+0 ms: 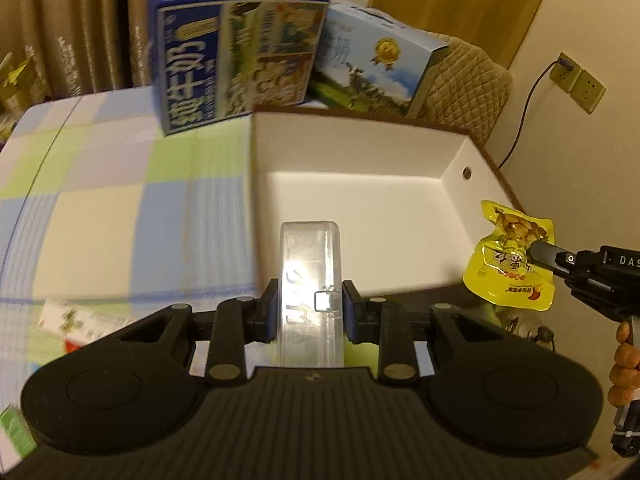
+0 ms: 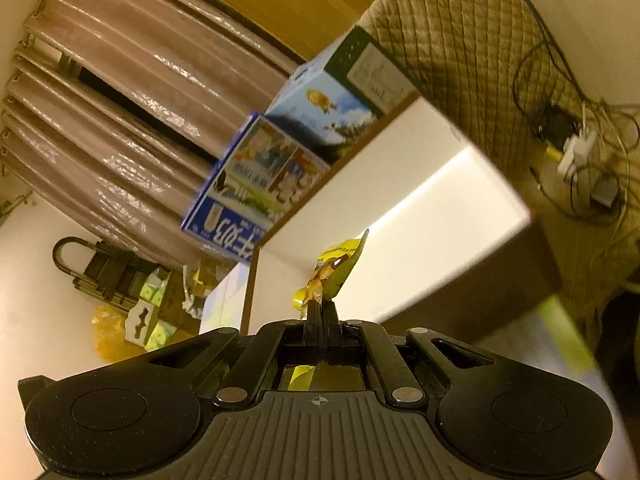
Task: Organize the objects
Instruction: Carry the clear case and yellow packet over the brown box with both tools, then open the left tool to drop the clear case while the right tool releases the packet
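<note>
My left gripper (image 1: 309,306) is shut on a clear plastic box (image 1: 310,264), held out over the near edge of a brown bin with a white inside (image 1: 360,200). At the right edge of the left wrist view, my right gripper (image 1: 534,250) is shut on a yellow snack packet (image 1: 508,264), which hangs above the bin's right rim. In the right wrist view the right gripper (image 2: 321,306) pinches the yellow snack packet (image 2: 332,272) edge-on, with the bin (image 2: 420,184) tilted behind it. A person's hand (image 1: 624,360) holds the right gripper.
The bin sits on a checked tablecloth (image 1: 112,184). Two milk cartons, a dark blue carton (image 1: 236,56) and a light blue carton (image 1: 372,68), stand behind it. Small packets (image 1: 80,320) lie near the table's front left. A quilted chair back (image 1: 472,84) and wall sockets (image 1: 576,80) are at right.
</note>
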`<state>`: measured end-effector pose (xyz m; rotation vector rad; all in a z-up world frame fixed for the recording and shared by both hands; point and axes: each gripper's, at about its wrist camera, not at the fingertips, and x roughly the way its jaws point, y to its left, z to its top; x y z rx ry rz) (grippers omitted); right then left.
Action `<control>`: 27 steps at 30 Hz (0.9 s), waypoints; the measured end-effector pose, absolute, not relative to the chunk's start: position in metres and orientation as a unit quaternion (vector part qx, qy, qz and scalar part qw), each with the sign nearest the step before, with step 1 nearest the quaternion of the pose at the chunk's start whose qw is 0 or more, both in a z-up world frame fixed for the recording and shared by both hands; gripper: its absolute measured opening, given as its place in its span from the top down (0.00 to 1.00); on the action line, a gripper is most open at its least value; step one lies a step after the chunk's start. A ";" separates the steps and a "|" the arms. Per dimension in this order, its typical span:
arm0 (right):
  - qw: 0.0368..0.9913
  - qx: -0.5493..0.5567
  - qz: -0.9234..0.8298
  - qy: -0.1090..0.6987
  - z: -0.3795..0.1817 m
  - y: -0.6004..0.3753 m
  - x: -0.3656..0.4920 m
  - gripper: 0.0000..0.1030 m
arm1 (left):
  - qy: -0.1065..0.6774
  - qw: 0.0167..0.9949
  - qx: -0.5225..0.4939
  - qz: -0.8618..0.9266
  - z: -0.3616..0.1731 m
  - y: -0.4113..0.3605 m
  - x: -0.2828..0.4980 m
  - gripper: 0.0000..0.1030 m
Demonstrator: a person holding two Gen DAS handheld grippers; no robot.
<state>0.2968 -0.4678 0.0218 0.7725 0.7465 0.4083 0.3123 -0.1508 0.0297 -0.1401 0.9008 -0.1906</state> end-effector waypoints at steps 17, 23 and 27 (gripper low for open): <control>0.825 0.258 0.177 0.471 -0.028 -0.463 0.410 1.00 | 0.502 0.861 -0.059 -0.058 -0.021 -0.219 0.422 0.75; 0.821 0.231 0.180 0.490 -0.038 -0.457 0.422 1.00 | 0.528 0.846 -0.063 -0.048 -0.045 -0.230 0.436 0.75; 0.821 0.220 0.181 0.495 -0.041 -0.457 0.427 1.00 | 0.533 0.842 -0.063 -0.047 -0.052 -0.235 0.441 0.70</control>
